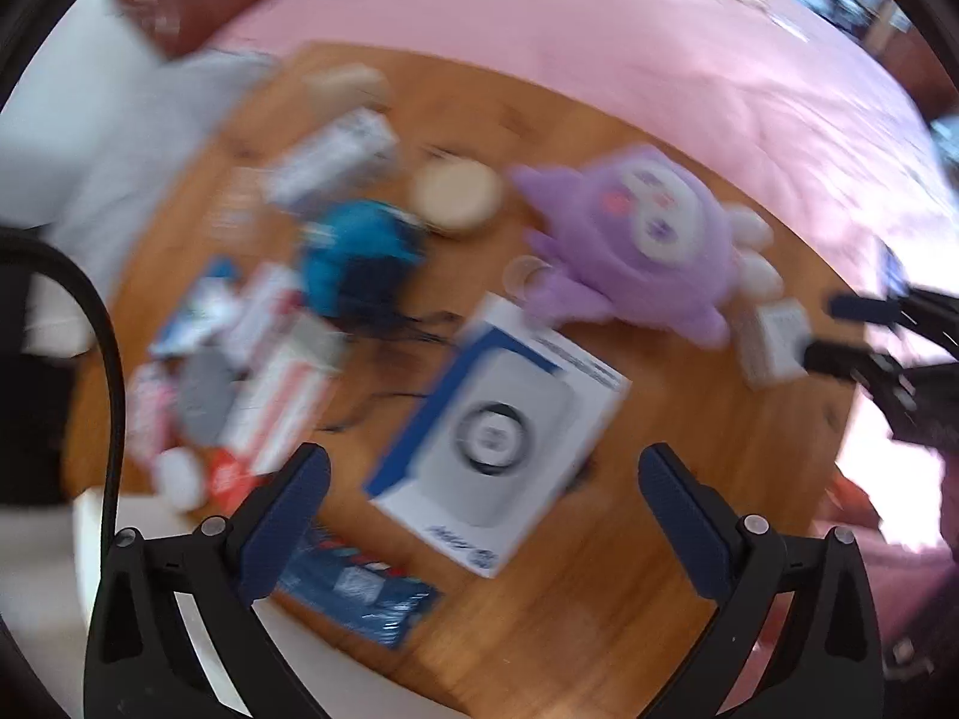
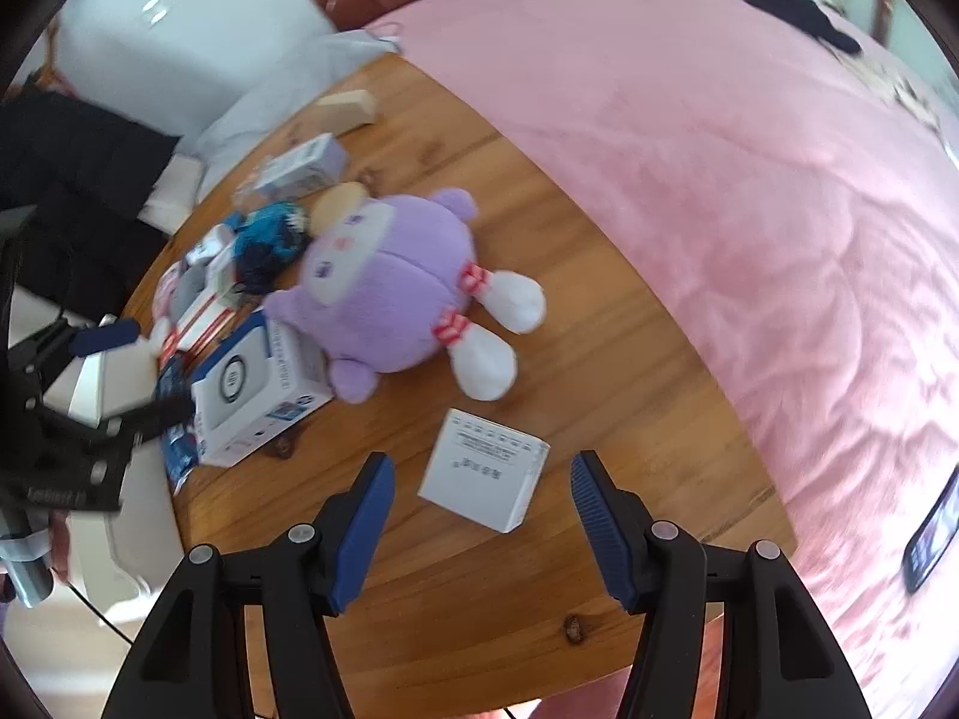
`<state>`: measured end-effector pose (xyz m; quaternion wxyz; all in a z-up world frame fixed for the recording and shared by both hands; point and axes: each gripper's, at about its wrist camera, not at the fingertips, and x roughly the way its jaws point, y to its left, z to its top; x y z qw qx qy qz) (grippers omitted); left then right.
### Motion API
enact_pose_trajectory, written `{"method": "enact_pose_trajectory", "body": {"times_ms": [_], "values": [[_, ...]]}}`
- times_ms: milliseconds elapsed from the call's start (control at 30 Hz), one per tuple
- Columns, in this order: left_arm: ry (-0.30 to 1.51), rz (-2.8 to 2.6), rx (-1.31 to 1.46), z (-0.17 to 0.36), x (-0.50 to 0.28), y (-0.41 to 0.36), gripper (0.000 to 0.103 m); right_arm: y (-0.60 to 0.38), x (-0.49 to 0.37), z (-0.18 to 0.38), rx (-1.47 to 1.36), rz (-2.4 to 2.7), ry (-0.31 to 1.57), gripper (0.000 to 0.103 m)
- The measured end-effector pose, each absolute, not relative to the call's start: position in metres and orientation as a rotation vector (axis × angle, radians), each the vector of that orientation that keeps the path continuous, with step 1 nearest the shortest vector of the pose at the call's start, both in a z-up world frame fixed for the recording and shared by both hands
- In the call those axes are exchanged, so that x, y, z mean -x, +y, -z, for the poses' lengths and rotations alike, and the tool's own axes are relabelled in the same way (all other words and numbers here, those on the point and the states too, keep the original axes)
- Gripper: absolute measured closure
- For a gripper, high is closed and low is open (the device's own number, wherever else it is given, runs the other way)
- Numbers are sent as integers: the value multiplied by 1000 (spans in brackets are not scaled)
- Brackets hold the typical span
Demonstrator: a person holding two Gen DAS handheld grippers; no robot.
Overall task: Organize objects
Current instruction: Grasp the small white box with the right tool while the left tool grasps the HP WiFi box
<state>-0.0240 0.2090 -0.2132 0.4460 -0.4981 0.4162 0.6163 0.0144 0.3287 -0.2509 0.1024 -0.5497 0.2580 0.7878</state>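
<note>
Left gripper (image 1: 484, 470) gaped wide, empty, above white-blue carton (image 1: 500, 428): judged light, rigid; grip long sides. Right gripper (image 2: 482, 479) part-open, empty, framing small white box (image 2: 484, 467).

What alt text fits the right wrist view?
The right hand-held gripper, open, hangs over a small white box on a round wooden table. Behind lie a purple plush toy, a larger white and blue box and small packets; a pink bed is beside the table.

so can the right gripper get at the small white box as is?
Probably yes: the right gripper is open just above the small white box, which lies alone on bare table, clear of the plush.
</note>
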Motion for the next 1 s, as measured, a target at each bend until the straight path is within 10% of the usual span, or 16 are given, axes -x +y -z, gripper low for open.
{"method": "enact_pose_trajectory", "body": {"times_ms": [767, 1000], "values": [[1301, -1221, 1197, 277, 23, 237, 5, 303, 5, 287, 1558, -2197, 745, 41], [1308, -1231, 1193, 285, 18, 237, 6, 294, 9, 288, 1540, -2184, 630, 59]]}}
